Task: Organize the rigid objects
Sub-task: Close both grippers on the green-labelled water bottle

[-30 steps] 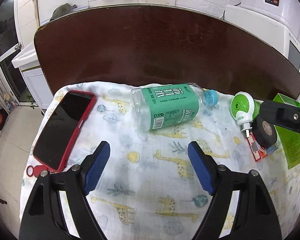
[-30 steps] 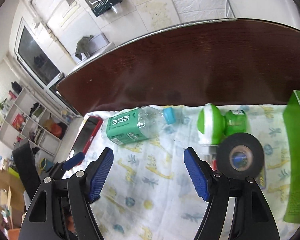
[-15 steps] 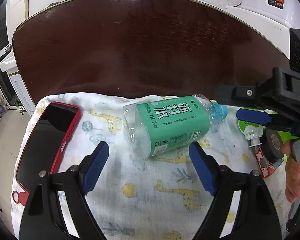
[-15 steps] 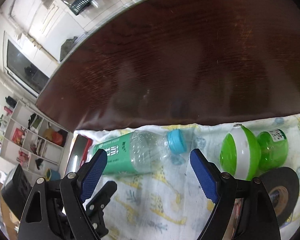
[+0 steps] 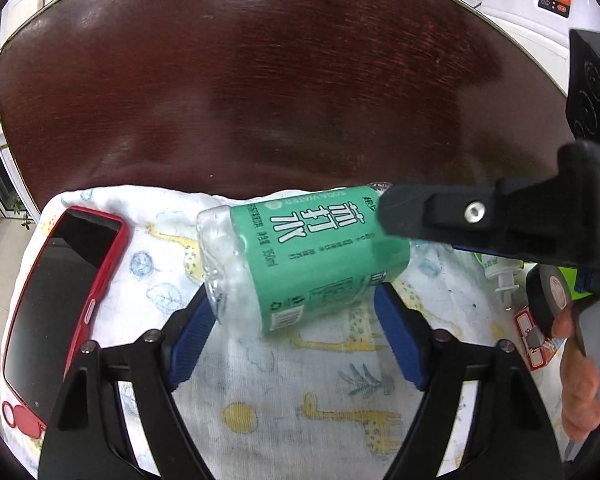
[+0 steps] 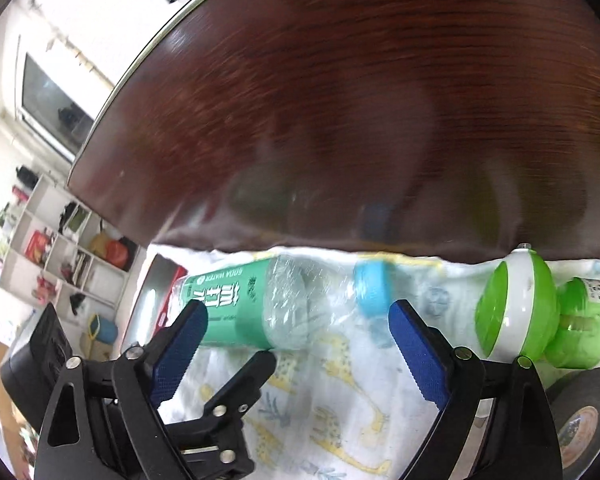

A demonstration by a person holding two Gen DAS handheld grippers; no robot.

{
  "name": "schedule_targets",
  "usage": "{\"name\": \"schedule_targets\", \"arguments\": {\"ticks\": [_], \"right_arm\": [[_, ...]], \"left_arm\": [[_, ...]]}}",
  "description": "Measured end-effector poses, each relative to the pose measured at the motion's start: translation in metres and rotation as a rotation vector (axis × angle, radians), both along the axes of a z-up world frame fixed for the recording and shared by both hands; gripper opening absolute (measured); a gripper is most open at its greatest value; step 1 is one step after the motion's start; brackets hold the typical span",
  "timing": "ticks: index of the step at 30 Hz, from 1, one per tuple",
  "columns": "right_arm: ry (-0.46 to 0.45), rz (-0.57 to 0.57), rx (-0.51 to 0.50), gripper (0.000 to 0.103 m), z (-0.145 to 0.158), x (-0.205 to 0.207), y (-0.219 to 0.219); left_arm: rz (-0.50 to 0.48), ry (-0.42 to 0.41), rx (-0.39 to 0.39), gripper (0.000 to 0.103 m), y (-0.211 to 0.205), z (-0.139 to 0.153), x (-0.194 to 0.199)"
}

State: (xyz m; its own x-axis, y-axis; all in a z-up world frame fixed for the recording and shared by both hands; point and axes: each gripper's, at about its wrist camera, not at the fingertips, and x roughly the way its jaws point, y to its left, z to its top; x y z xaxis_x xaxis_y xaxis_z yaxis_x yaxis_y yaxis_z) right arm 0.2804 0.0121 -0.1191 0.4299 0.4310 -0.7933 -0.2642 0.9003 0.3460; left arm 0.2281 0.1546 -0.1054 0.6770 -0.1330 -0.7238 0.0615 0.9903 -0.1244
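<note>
A clear plastic bottle (image 5: 300,256) with a green label and a blue cap (image 6: 374,294) lies on its side on the giraffe-print cloth (image 5: 284,408). My left gripper (image 5: 296,344) is open, its blue pads on either side of the bottle's near end, apart from it. My right gripper (image 6: 296,354) is open around the bottle's neck (image 6: 300,304) end; in the left wrist view one of its fingers (image 5: 440,216) crosses over the bottle's neck.
A red-cased phone (image 5: 60,312) lies at the cloth's left edge. A green and white plug-in device (image 6: 520,312) and a roll of black tape (image 6: 584,420) lie to the right. Dark wooden table (image 5: 280,80) stretches beyond the cloth.
Both grippers have moved forward and closed in on the bottle, which now sits between their open fingers. The right gripper has come across in front of the left camera.
</note>
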Motion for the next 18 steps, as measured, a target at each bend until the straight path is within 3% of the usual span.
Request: {"name": "schedule_targets", "arguments": {"ticks": [5,14,16,18], "right_arm": [[0.015,0.041,-0.029,0.083,-0.008,-0.009,0.016],[0.007,0.096,-0.006,0.079,0.001,-0.035,0.025],[-0.008,0.06,0.0,0.078,0.006,-0.039,0.016],[-0.053,-0.007,-0.01,0.078,0.015,-0.04,0.006]], "left_arm": [[-0.026,-0.016,0.034,0.065,-0.007,0.005,-0.008],[-0.065,-0.018,-0.018,0.064,-0.013,0.021,-0.035],[-0.043,-0.025,0.022,0.065,-0.015,0.016,-0.044],[-0.027,-0.012,0.014,0.065,-0.007,0.007,-0.04]]}}
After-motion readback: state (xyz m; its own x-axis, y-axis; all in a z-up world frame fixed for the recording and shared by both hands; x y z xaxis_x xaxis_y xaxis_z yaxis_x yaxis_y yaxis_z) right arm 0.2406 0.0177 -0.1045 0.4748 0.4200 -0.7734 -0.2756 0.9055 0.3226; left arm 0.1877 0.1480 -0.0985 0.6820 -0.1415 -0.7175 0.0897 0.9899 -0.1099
